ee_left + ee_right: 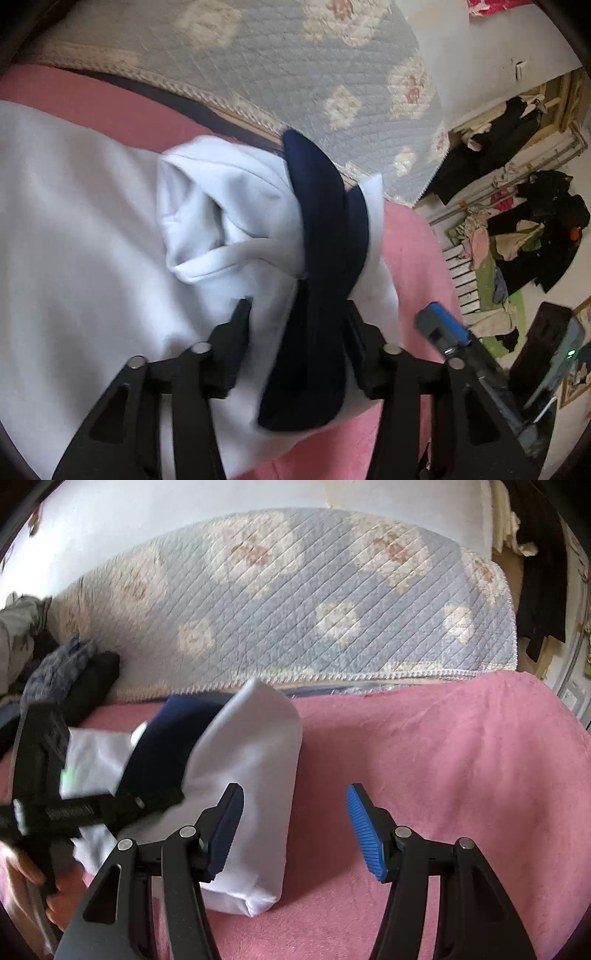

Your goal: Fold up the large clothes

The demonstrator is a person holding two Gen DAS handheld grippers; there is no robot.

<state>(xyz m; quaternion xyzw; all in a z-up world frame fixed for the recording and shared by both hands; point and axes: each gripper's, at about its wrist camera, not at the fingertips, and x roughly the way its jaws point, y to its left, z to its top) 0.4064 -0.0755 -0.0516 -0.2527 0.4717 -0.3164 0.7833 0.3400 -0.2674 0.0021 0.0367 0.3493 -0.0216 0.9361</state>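
Clothes first: the white garment with the navy collar is lying bunched on the pink blanket, and it's sitting right between the fingers of the left gripper.

What could go wrong from here, as I see it: the left jaws are standing roughly half open around a thick wad of navy and white fabric, and I honestly can't tell if the pads are pressing on it or just straddling it. If it's only a loose straddle, lifting now would probably let the layers slide out and the fold would flop open. Grabbing just the navy strip would likely drag the collar out and leave the white body behind. The bundle is also lumpy, so any fold made over it would be coming out crooked.

Right gripper is hovering about half open too, with nothing between its blue pads. Its left finger looks to be just beside or brushing the folded white edge, while the other one is hanging over bare blanket. If it closes there, it's catching nothing.

Further out, the quilted floral cover is running along the back, with a dark clothes pile off to the side.
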